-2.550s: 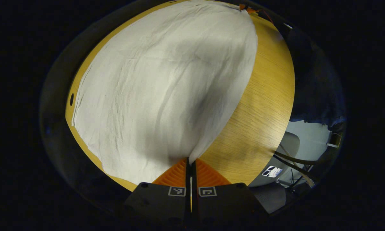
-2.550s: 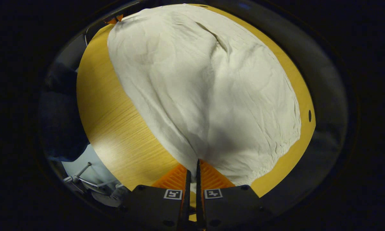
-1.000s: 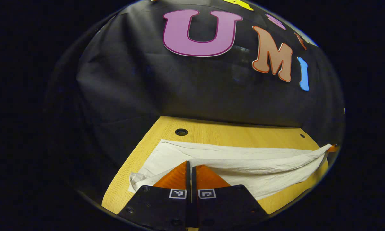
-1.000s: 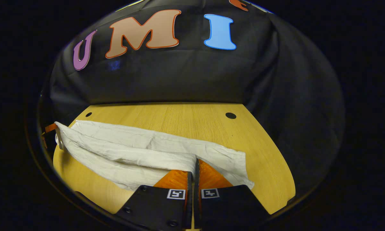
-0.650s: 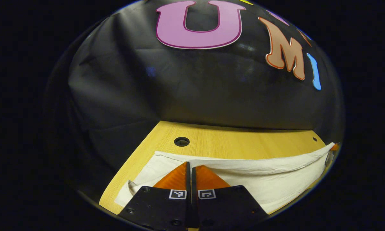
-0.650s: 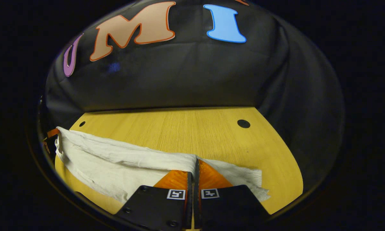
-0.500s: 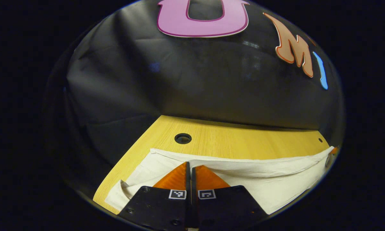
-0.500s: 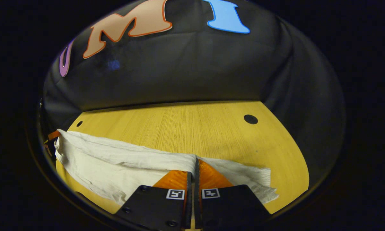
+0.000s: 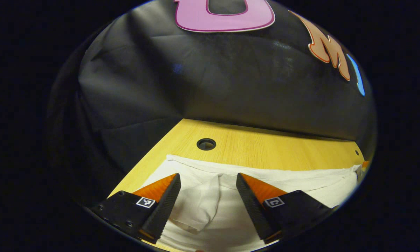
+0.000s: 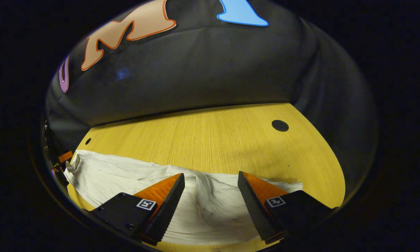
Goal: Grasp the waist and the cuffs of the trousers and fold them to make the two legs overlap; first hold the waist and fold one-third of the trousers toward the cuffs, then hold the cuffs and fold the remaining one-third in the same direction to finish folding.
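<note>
while the trousers (image 9: pixel 266 178) lie on the table (image 10: pixel 217 140), left gripper (image 9: pixel 207 182) and right gripper (image 10: pixel 210 182) gape wide

left gripper (image 9: pixel 207 178) opened, right gripper (image 10: pixel 211 178) opened, trousers (image 9: pixel 294 178) released

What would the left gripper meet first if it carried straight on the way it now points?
Most likely the white trousers: the left gripper is open just above them, and the cloth lies between its fingers. Beyond lie bare table and the booth wall. Depth is uncertain.
</note>
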